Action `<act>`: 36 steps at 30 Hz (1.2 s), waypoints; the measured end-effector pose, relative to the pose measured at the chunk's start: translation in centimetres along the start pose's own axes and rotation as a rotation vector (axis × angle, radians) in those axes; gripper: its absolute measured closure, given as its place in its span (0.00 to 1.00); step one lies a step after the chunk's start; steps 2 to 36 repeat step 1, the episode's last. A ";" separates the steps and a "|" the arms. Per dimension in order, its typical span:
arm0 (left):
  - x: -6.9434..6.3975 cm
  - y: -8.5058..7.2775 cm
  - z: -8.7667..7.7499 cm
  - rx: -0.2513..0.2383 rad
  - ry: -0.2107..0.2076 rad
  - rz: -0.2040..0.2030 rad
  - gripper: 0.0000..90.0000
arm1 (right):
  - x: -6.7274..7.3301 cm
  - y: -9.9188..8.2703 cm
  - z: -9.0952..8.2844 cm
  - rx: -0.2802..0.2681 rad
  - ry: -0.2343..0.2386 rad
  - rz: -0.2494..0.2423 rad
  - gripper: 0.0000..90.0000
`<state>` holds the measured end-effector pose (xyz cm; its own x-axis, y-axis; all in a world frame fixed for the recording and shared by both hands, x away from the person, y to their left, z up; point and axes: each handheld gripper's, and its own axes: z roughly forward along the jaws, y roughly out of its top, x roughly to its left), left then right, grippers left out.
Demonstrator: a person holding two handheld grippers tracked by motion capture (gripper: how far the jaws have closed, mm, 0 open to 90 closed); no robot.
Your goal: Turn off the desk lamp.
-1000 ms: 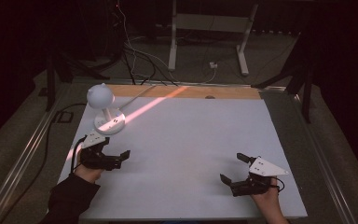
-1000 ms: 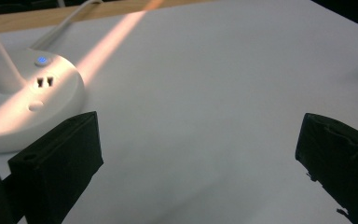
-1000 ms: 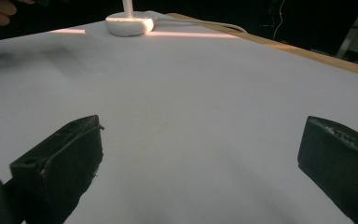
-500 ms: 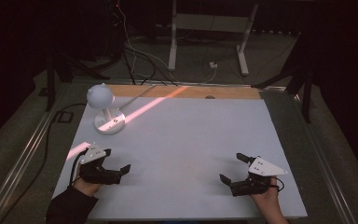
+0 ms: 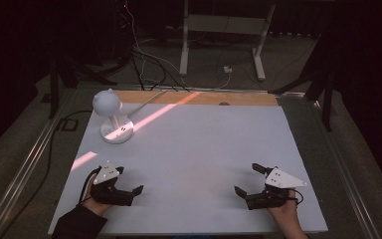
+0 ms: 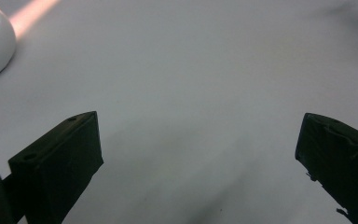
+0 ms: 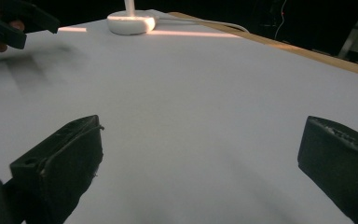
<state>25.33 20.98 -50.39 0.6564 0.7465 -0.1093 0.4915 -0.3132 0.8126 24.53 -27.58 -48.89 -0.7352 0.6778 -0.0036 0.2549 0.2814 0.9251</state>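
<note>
Grippers at rest near the front edge of the table, with a small lamp at the far left.

Left gripper [image 5: 129, 181] and right gripper [image 5: 246, 179] both stand with jaws spread wide and nothing between them, low over the white table [image 5: 204, 149]. Lamp [image 5: 111, 115] stands upright on the far left part of the table, well apart from both grippers. It lies ahead of the left gripper, which is the nearer of the two; the right gripper would have to cross the whole table. Its long axis is vertical: a round white base [image 7: 131, 22], a thin stem, and a globe-shaped white head. A pale cord seems to run from the base toward the wooden back edge [image 5: 248, 98], though dim light makes this uncertain.
</note>
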 end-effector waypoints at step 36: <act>0.0 0.0 0.0 0.000 -0.001 0.003 0.01 | 0.0 0.0 0.0 -0.001 0.000 0.001 0.00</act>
